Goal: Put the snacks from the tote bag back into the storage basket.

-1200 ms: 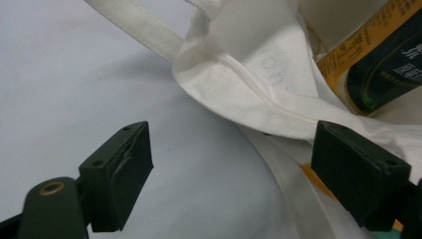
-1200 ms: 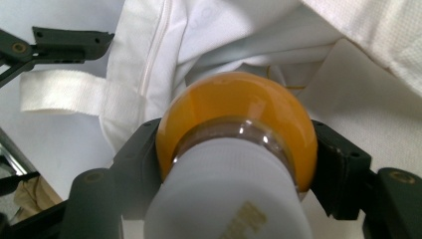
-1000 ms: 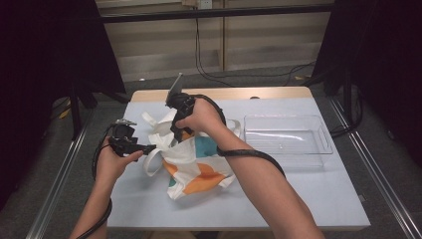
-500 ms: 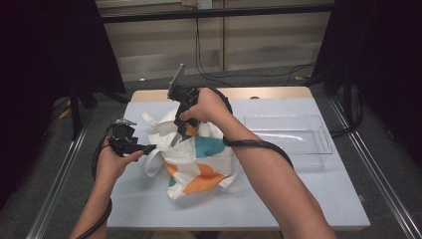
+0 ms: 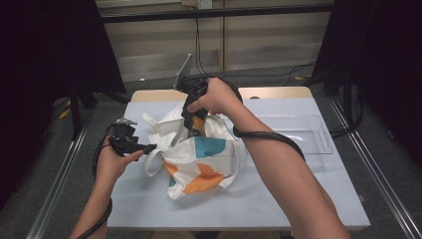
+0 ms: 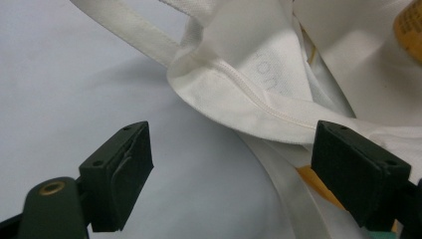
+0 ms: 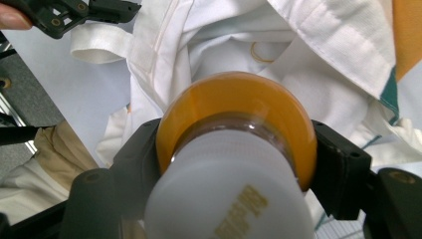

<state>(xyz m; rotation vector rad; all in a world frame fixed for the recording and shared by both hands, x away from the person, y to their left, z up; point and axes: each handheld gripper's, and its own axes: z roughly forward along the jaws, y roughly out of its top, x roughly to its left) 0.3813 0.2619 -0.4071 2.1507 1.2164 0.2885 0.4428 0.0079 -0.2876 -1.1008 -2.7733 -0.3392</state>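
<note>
Amber bottle (image 7: pixel 236 144) with white cap, clamped between the jaws of my right gripper (image 5: pixel 195 118), held over the open mouth of the bag (image 5: pixel 199 159). Bag: white cloth with orange and teal patches, lying crumpled near the middle of the tabletop (image 5: pixel 149 204), toward its left edge. My left gripper (image 6: pixel 234 164): jaws spread wide, empty, just beside the bag's rim and strap. Clear tray (image 5: pixel 298 134): toward the right edge.

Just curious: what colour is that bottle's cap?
White, on the amber bottle in the right gripper; right gripper view shows it best.
</note>
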